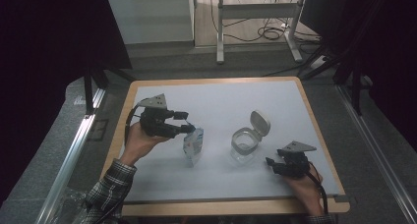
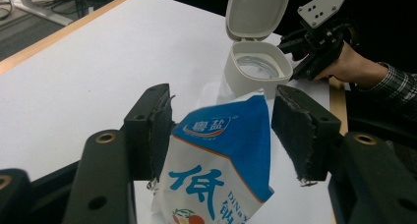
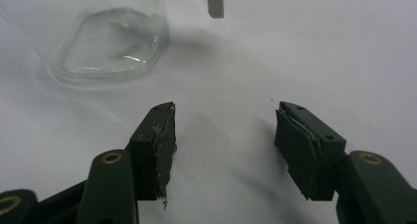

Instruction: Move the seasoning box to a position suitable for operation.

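A blue and white salt bag (image 1: 193, 146) stands upright on the white table (image 1: 221, 101), left of centre. My left gripper (image 1: 188, 122) hovers at the bag's top, open, and in the left gripper view the bag (image 2: 221, 155) sits between the spread jaws of the gripper (image 2: 223, 130), the left pad close to its edge. A clear jar (image 1: 244, 144) with a white collar and flipped-up lid (image 1: 259, 122) stands right of the bag. My right gripper (image 1: 272, 165) rests open near the table, right of the jar, with nothing between its fingers (image 3: 223, 140). The jar's glass base (image 3: 110, 42) lies ahead of it to the left.
The table has a wooden rim (image 1: 216, 80), with bare surface behind the bag and jar. In the left gripper view the open jar (image 2: 255, 67) and the other hand's gripper (image 2: 314, 42) sit beyond the bag. A desk frame and cables (image 1: 255, 22) stand on the floor behind.
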Tool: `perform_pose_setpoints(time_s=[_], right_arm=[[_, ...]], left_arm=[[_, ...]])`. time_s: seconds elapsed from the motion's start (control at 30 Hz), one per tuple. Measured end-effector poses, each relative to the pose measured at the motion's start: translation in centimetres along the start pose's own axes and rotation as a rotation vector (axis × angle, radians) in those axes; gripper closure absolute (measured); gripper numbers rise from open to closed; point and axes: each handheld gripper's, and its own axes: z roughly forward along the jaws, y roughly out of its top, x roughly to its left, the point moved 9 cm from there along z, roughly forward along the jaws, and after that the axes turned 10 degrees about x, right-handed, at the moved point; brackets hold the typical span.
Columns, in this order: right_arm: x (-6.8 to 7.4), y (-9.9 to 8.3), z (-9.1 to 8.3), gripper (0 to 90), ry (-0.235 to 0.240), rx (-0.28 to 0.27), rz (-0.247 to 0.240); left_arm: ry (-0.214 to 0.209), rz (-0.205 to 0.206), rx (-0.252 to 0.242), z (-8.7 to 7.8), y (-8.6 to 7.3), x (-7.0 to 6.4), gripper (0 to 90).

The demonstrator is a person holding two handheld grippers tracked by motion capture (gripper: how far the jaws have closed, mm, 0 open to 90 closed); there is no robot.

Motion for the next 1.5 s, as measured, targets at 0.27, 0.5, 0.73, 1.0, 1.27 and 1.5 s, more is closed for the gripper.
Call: perform_pose_setpoints(time_s=[0.27, 0.5, 0.73, 1.0, 1.27, 1.5], right_arm=[[0.0, 0.0, 0.0, 40.9, -0.001, 0.0, 0.0], [0.0, 0.0, 0.0, 40.9, -0.001, 0.0, 0.0], [0.0, 0.0, 0.0, 40.9, -0.003, 0.0, -0.001], [0.0, 0.0, 0.0, 41.4, -0.003, -0.002, -0.003], [0.0, 0.0, 0.0, 41.4, -0.002, -0.001, -0.002], [0.0, 0.0, 0.0, 41.4, -0.002, -0.001, -0.001]], left_arm=[[-0.011, 0.022, 0.021, 0.6, 0.0, 0.3, 50.4], [-0.028, 0.041, 0.028, 1.0, 0.1, 0.2, 56.0], [-0.013, 0.053, 0.033, 0.9, 0.1, 0.3, 62.1], [-0.017, 0.055, 0.031, 1.1, 0.2, 0.4, 69.2], [-0.008, 0.066, 0.047, 1.3, 0.3, 0.4, 83.6], [0.002, 0.023, 0.029, 1.2, 0.2, 0.8, 88.3]])
